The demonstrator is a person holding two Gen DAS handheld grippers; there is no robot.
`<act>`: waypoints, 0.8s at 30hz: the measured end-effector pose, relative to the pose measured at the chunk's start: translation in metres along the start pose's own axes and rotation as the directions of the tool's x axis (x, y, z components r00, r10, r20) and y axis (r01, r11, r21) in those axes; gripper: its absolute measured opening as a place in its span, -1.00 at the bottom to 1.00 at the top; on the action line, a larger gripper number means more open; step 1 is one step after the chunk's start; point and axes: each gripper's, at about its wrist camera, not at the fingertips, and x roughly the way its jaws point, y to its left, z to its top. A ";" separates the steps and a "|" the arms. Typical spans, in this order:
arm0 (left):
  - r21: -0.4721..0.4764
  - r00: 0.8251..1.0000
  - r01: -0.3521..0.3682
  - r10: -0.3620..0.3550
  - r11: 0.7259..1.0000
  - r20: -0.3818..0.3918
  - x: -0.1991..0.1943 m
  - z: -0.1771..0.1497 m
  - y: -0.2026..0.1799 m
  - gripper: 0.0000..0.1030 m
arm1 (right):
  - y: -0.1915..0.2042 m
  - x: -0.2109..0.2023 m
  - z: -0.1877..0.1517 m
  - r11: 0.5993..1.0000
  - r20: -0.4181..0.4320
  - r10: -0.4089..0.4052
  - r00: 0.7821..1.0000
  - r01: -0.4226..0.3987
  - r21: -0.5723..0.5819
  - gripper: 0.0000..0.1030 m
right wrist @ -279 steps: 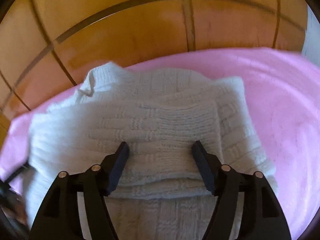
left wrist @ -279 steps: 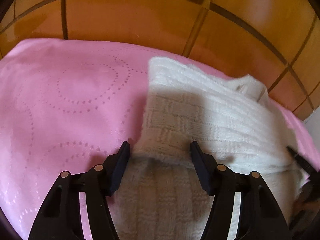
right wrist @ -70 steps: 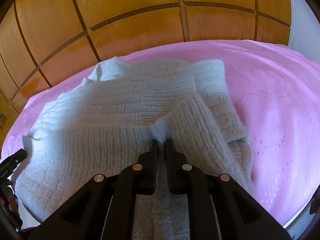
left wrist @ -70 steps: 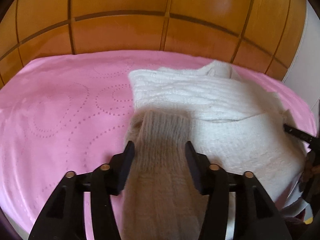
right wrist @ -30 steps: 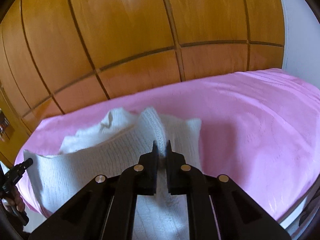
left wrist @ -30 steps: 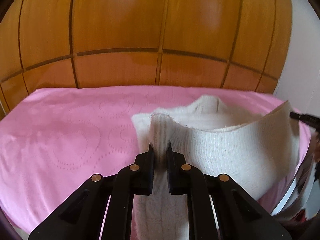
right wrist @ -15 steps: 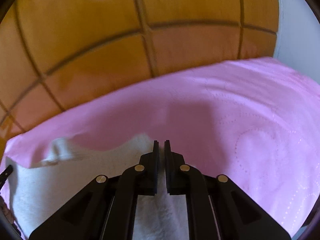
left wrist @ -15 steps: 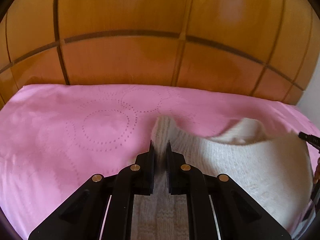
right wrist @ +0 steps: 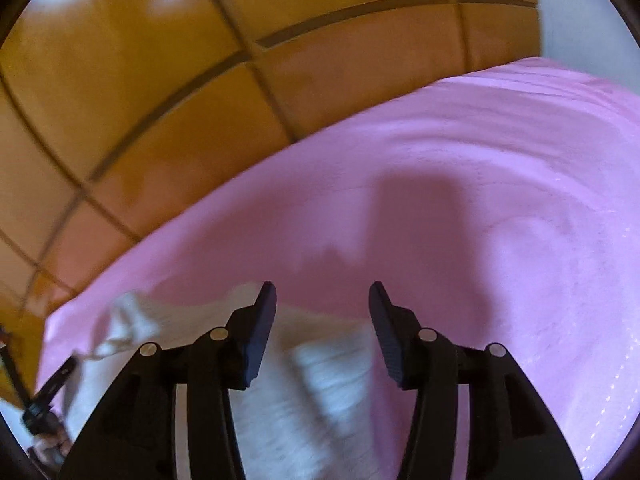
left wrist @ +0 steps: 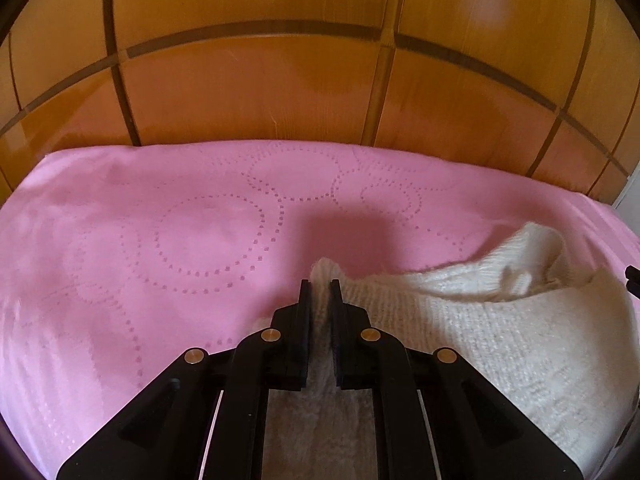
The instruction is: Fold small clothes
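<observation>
A cream knitted sweater (left wrist: 500, 340) lies folded over on the pink bed cover (left wrist: 180, 240). My left gripper (left wrist: 320, 284) is shut on a corner of the sweater, low over the cover. In the right wrist view my right gripper (right wrist: 322, 292) is open and empty, with the sweater (right wrist: 312, 384) lying blurred beneath and between its fingers. The other gripper's tip (right wrist: 48, 396) shows at the lower left there.
A glossy wooden panelled headboard (left wrist: 320, 80) rises right behind the bed. The pink cover (right wrist: 500, 220) stretches to the left of the sweater and to its right. A white wall (right wrist: 568, 12) shows at the far right.
Both grippers carried the sweater's near edge forward over the rest of it. My right gripper has now opened and let go. My left gripper stays shut on its corner.
</observation>
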 end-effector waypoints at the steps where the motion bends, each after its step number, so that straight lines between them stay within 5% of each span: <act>1: -0.001 1.000 0.004 -0.004 1.000 0.004 -0.003 -0.001 0.000 -0.85 | 0.004 0.001 0.000 1.000 -0.013 0.023 1.000 -0.023 -0.012 0.00; 5: 0.007 1.000 0.007 -0.007 1.000 0.026 -0.014 -0.007 0.000 -0.85 | 0.025 0.024 -0.004 0.994 -0.110 0.025 0.994 -0.035 -0.099 -0.05; 8: 0.016 0.999 0.015 -0.016 1.000 0.044 -0.022 -0.008 0.000 -0.85 | 0.042 0.034 -0.014 0.981 -0.151 -0.051 0.987 0.021 -0.194 -0.84; 16: 0.026 0.989 0.027 -0.031 0.999 0.146 -0.045 0.009 -0.002 -0.90 | 0.053 -0.015 0.020 0.973 0.115 -0.087 0.990 0.109 -0.202 -0.89; 24: 0.026 0.994 -0.086 0.087 0.996 -0.073 0.039 0.001 -0.006 -0.90 | 0.038 0.064 -0.014 0.947 -0.046 -0.244 0.969 0.228 -0.225 -0.77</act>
